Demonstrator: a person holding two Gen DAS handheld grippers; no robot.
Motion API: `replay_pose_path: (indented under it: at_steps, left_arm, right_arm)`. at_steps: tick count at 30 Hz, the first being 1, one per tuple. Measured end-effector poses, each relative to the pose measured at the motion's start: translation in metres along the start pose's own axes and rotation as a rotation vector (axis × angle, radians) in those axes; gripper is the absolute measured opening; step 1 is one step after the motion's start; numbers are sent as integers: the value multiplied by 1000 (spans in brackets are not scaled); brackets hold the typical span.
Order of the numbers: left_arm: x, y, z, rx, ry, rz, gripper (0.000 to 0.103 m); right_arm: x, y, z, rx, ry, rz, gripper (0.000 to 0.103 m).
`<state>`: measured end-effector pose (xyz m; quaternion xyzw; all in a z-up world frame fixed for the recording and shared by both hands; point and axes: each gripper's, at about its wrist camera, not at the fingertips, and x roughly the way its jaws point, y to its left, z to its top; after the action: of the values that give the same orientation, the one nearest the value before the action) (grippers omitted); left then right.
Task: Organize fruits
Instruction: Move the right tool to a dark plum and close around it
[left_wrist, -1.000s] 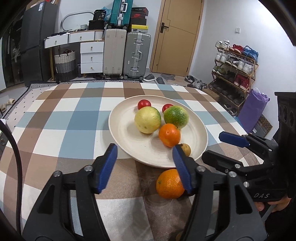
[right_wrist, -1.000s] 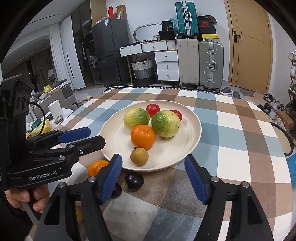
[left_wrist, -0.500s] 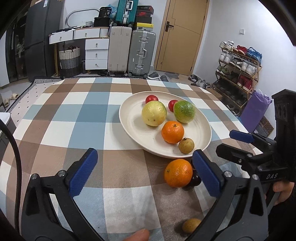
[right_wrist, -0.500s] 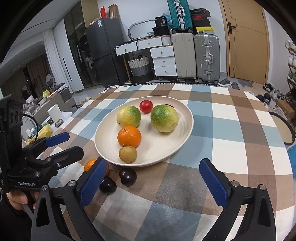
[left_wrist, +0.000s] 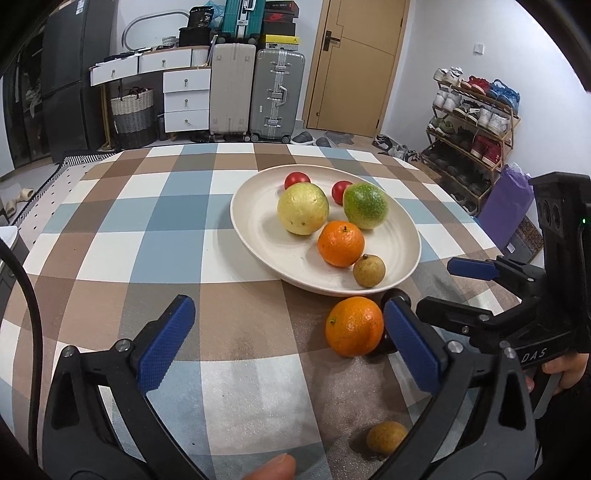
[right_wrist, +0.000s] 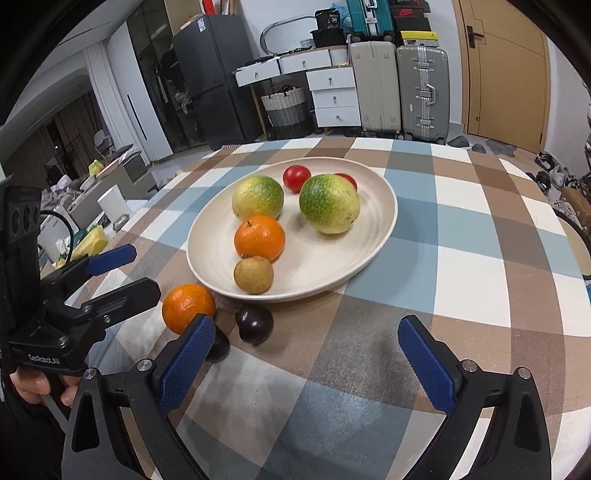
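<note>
Step looks like pre-grasp: left gripper (left_wrist: 284, 343) and right gripper (right_wrist: 306, 360) both wide open, holding nothing, loose round orange (left_wrist: 354, 326) on checked table (left_wrist: 147, 236) beside cream round plate (left_wrist: 255, 236); next, centre left gripper over orange, close.

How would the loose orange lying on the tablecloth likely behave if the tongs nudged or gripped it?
The orange looks round, so a nudge would probably roll it across the flat tablecloth. Its dimpled peel likely grips well against the textured pads. It seems firm, not fragile.
</note>
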<state>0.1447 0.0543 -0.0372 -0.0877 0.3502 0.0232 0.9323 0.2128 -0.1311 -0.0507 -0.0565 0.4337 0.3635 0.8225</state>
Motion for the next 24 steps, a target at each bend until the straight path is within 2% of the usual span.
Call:
replay_pose_path:
  at_steps: [6,11,18,24]
  left_arm:
    - [3,-1,-1,2,14,3,102]
    - [4,1,-1,-6,15,2,102]
    - [4,1,-1,-6,16,2,102]
    - [4,-1,-1,-3,12,-10,102]
  right_arm:
    - [4,2,-1,-7,17,5,100]
    - [6,3,-1,-9,33,6,90]
    - [9,9,-1,-28,43,29,80]
    - [13,14,2,-54,53,26,66]
